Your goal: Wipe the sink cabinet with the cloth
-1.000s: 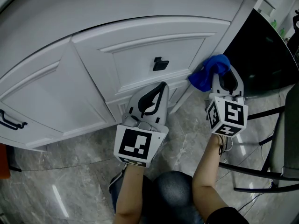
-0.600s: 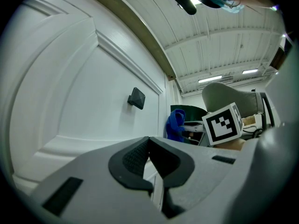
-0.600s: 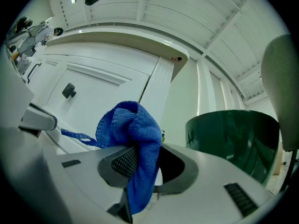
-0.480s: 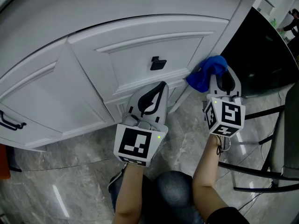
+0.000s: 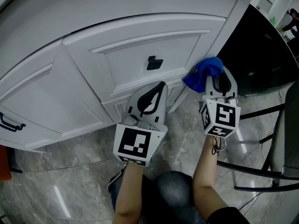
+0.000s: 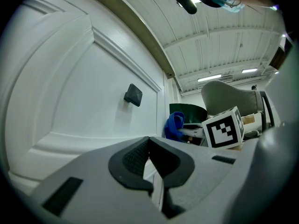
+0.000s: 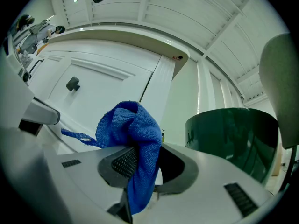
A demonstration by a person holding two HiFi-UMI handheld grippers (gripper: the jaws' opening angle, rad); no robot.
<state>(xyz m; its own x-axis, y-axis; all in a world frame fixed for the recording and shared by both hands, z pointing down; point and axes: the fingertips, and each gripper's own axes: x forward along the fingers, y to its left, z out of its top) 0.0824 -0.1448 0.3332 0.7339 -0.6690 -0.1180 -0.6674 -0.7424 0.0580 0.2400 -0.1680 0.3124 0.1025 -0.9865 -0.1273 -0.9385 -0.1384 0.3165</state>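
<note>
Pale grey plastic left gripper (image 5: 161, 85) and matching right gripper (image 5: 219, 77), black ribbed pads (image 6: 131, 157), white cubes with black square markers; bare forearms, dark trousers (image 5: 173, 190).

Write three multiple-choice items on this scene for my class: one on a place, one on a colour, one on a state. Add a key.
1. Where is the cloth?
A. On the floor.
B. Between the jaws of the right hand-held gripper.
C. Inside a drawer.

2. What colour is the knob on the cabinet panel?
A. White.
B. Blue.
C. Black.

3. How do the jaws of the left hand-held gripper stand?
A. Together, holding nothing.
B. Wide apart.
C. Shut on the cloth.

Key:
1 B, the blue fabric is pinched between the right jaws.
2 C, it shows dark against the white panel.
3 A, its pads meet with nothing between them.
</note>
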